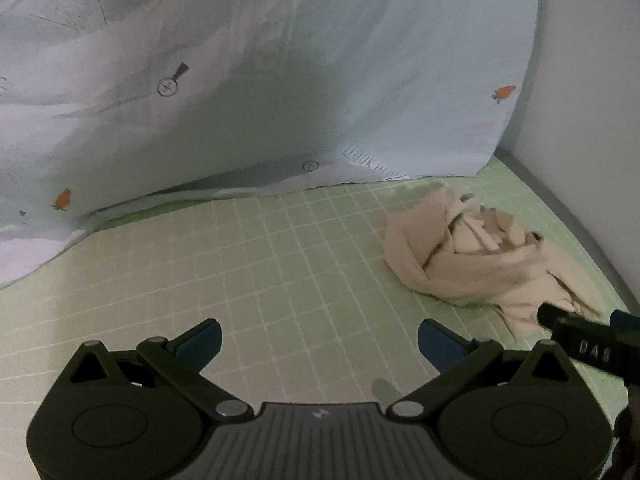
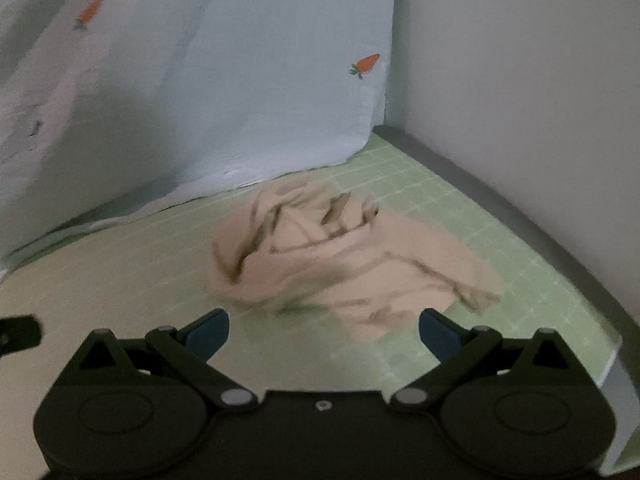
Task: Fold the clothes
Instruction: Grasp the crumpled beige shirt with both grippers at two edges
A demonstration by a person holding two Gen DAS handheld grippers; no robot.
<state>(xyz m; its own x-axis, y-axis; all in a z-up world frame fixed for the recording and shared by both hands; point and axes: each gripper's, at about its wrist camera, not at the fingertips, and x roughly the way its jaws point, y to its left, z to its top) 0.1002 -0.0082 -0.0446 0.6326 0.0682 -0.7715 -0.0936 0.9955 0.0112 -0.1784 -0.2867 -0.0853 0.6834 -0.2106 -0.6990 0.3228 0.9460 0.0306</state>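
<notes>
A crumpled beige garment (image 1: 476, 256) lies in a heap on the green grid mat (image 1: 260, 264), toward its far right. In the right wrist view the same garment (image 2: 340, 256) sits just ahead of my right gripper (image 2: 324, 332), which is open with nothing between its blue-padded fingers. My left gripper (image 1: 320, 340) is open too, over bare mat well to the left of the heap. The right gripper's black tip (image 1: 560, 320) shows at the right of the left wrist view, close to the garment's near edge.
A pale blue sheet with small carrot prints (image 1: 280, 80) hangs behind the mat and drapes onto its far edge. A white wall (image 2: 520, 100) and a grey table rim (image 2: 500, 208) bound the right side. The mat's near right corner (image 2: 600, 368) is in sight.
</notes>
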